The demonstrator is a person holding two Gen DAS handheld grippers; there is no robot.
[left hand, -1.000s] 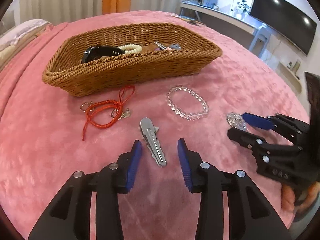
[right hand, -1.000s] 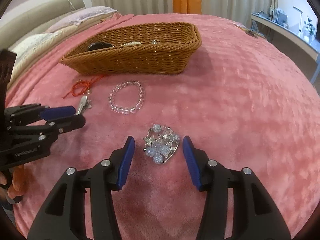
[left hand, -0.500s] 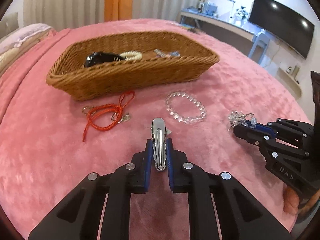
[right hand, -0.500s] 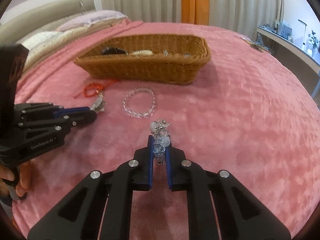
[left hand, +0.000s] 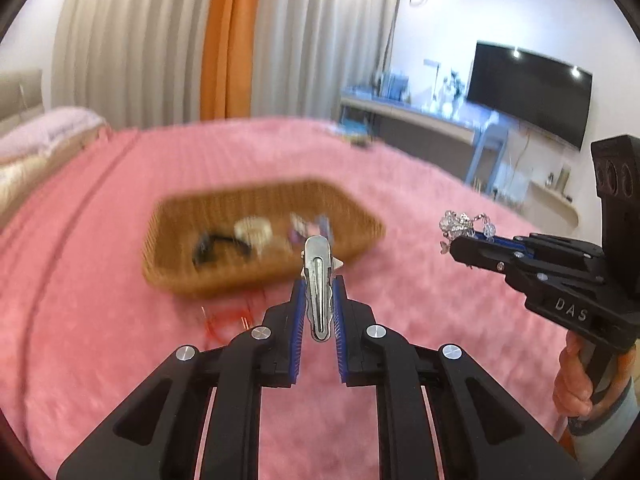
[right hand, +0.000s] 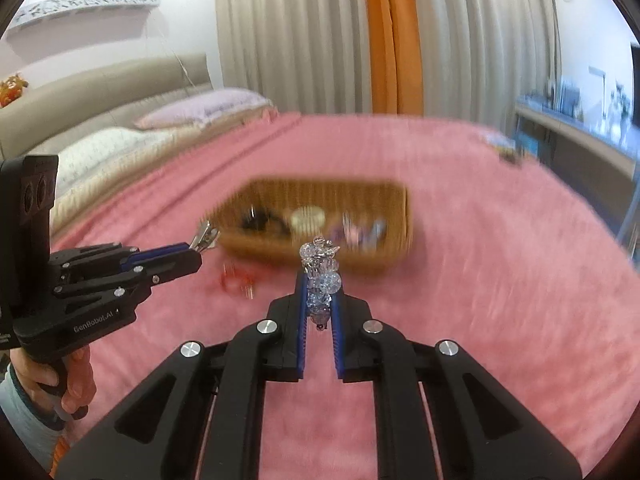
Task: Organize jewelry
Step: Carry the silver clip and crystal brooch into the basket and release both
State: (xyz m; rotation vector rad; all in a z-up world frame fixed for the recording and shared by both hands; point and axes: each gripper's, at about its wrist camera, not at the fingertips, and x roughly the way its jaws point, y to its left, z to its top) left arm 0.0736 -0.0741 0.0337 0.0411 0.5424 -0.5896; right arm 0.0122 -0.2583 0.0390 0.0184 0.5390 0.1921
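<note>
My left gripper (left hand: 319, 286) is shut on a silver metal hair clip (left hand: 318, 280) and holds it in the air above the pink bedspread. My right gripper (right hand: 319, 284) is shut on a clear crystal bead piece (right hand: 320, 276), also lifted. Each gripper shows in the other's view: the right one (left hand: 460, 240) with the crystals (left hand: 464, 222), the left one (right hand: 192, 254) with the clip (right hand: 205, 236). The wicker basket (left hand: 192, 276) lies ahead, blurred, holding a black item, a cream bead bracelet (left hand: 253, 229) and small pieces.
A red cord bracelet (left hand: 226, 320) lies on the bedspread in front of the basket, also in the right wrist view (right hand: 236, 280). Pillows (right hand: 200, 110) are at the far left. A desk (left hand: 420, 120) and a wall TV (left hand: 528, 88) stand to the right.
Both grippers closed on their items, the left on the hair clip and the right on the crystal piece, then lifted them off the bedspread. The views are now higher and blurred.
</note>
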